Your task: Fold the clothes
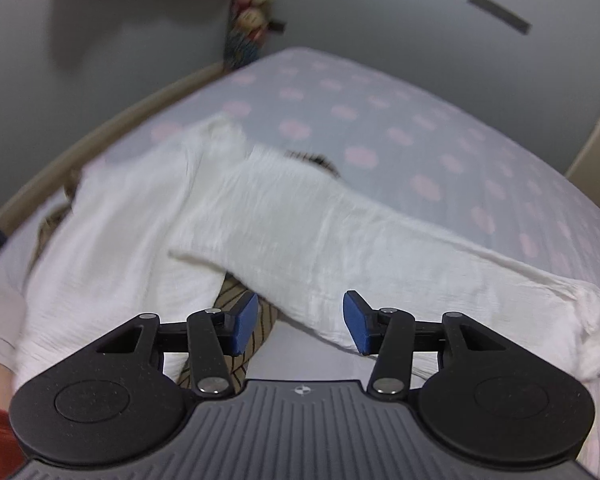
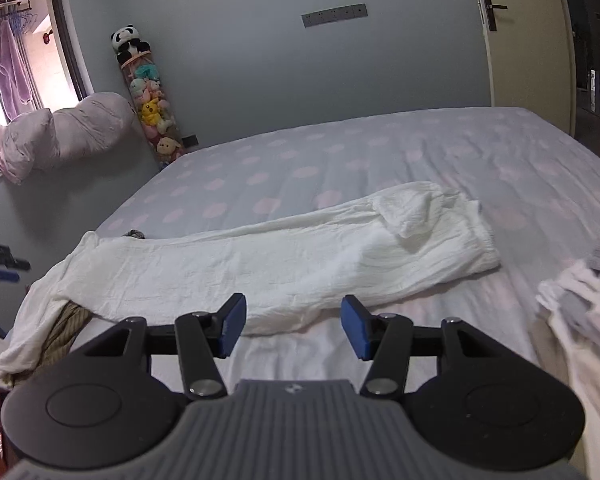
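Note:
White crinkled trousers (image 2: 284, 264) lie across the near part of the bed, their elastic waistband (image 2: 480, 240) to the right and the legs running left. In the left wrist view the trousers (image 1: 300, 220) fill the middle, one leg crossing over the other. A tan striped garment (image 1: 244, 340) peeks out from under them, and again in the right wrist view (image 2: 68, 324). My left gripper (image 1: 300, 322) is open just above the trouser leg, holding nothing. My right gripper (image 2: 292, 326) is open at the trousers' near edge, holding nothing.
The bed sheet (image 2: 380, 152) is grey with pink spots. A white garment (image 2: 572, 320) lies at the right edge. A pink duvet (image 2: 64, 136) sits on the window sill, a tube of plush toys (image 2: 152, 104) stands in the corner, a door (image 2: 520, 32) at right.

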Tool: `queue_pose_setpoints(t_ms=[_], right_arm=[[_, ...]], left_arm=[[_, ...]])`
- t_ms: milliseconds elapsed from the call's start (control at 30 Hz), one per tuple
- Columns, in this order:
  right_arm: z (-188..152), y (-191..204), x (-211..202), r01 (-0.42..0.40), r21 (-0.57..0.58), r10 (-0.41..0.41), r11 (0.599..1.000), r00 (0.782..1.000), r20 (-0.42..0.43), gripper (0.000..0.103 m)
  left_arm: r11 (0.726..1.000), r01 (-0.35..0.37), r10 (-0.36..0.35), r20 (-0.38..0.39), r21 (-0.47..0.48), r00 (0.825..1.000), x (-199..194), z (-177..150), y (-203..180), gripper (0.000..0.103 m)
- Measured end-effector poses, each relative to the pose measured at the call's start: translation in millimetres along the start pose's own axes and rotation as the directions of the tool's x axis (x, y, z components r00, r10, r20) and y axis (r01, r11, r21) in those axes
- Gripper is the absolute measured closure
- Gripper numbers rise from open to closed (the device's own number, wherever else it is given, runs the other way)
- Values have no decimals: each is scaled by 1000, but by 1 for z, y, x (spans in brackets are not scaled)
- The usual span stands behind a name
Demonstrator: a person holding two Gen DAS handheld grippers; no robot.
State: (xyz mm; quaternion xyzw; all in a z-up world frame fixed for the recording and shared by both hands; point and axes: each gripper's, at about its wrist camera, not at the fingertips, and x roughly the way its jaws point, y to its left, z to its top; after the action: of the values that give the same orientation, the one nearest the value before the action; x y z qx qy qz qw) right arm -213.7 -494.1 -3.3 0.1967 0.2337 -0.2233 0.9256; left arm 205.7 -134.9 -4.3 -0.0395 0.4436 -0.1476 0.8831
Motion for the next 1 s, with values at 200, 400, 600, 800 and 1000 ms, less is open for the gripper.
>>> queue_pose_setpoints(t_ms=[200, 400, 600, 800, 1000], right_arm=[[-14, 0, 69, -2, 15, 3, 1000, 999, -42, 47], [-32, -2, 123, 32, -30, -33, 999, 999, -23, 47], [-44, -6, 160, 59, -44, -59, 997, 998, 2, 47], [-53, -13, 180, 54, -31, -54, 998, 999, 1, 47], [-54, -17, 181, 52, -11, -52, 999, 999, 17, 47]], left_arm=[[988, -37, 29, -58, -149, 998, 67, 1, 36, 59], [964, -52, 34, -72, -262, 997, 110, 7, 63, 60], [962, -55, 41, -58, -268, 998, 137, 24, 61, 63], [976, -98, 87, -65, -195, 994, 158, 47, 46, 88], [992, -87, 86, -18, -96, 996, 146, 69, 18, 100]])
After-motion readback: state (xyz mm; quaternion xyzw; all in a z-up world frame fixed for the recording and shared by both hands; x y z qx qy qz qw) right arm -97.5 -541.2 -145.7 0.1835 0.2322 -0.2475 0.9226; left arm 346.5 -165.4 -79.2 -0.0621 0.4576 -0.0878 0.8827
